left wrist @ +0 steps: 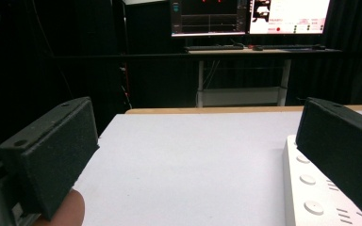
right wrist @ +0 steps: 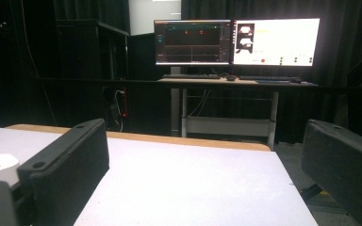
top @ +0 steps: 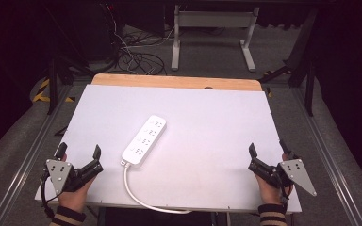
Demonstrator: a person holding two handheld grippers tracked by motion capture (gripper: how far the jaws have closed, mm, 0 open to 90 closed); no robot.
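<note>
The power strip (top: pixel 144 140) is lying just right of the left gripper (top: pixel 78 151); both it and the right gripper (top: pixel 268 151) are gaping wide, holding nothing.

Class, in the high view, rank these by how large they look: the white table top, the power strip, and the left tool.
1. White table top
2. Power strip and left tool: look too alike in size to rank.

Left black two-jaw gripper (top: pixel 78 153) and right black two-jaw gripper (top: pixel 267 149) each bear a grey triangular plate with screw holes; black cable trails; cuffs striped dark and tan.
</note>
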